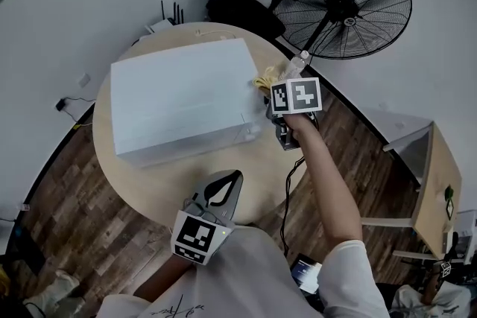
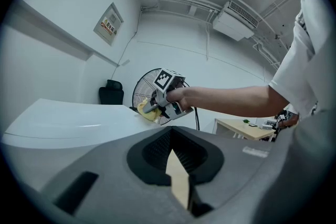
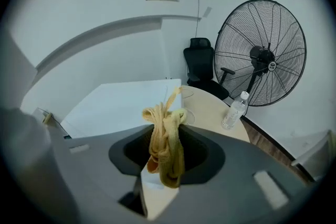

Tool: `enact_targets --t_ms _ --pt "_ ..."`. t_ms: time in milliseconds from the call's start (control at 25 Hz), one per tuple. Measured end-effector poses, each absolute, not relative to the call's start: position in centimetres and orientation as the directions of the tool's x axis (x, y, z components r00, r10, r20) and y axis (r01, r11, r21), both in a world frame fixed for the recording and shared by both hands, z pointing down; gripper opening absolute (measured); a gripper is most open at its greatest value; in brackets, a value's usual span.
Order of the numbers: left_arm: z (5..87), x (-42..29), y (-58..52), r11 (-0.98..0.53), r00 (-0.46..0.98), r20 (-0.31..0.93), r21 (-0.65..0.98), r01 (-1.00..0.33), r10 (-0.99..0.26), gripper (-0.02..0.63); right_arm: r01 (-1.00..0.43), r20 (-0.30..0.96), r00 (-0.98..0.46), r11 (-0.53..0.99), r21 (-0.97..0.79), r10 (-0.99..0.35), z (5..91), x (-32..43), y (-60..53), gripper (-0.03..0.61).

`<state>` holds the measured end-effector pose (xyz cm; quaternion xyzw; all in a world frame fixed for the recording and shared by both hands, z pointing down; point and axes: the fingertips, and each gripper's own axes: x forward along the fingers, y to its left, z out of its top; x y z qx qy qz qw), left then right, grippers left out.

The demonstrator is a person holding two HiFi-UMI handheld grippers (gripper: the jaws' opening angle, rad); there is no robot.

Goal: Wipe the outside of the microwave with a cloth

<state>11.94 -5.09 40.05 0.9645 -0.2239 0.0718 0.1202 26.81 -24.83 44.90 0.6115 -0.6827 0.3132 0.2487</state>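
Yellow cloth [image 3: 165, 144] pinched by the right hand-held gripper [image 3: 160, 186] at the microwave's [image 1: 179, 97] far right corner.

From the head view the microwave shows only a plain, smooth white top and one side wall; its door cannot be made out. It sits on a round, pale wood tabletop [image 1: 171, 182]. The cloth is limp, bunched into ropey folds, and mostly hidden there behind the gripper's marker cube. The right jaws are closed tight on it, with a loose end drooping past them. The left hand-held gripper [image 2: 178, 176] is low by the person's body, jaws pressed together with nothing between them. A clear plastic water bottle [image 3: 234, 110] stands near a black wire-caged pedestal fan [image 1: 346, 4].
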Motion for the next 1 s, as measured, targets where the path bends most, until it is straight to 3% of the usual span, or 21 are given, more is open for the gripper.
enact_targets --t_ms 360,1000 --pt "40.3 9.2 -4.8 -0.851 0.875 0.184 0.215 -0.480 -0.447 -0.008 -0.996 0.726 -0.080 0.031 -0.080 -0.683 45.7 24.2 -24.5 0.141" --pt "40.9 4.9 -3.2 -0.834 0.867 0.163 0.237 -0.498 -0.471 -0.008 -0.991 0.713 -0.121 0.042 -0.127 -0.690 45.8 17.1 -23.6 0.143"
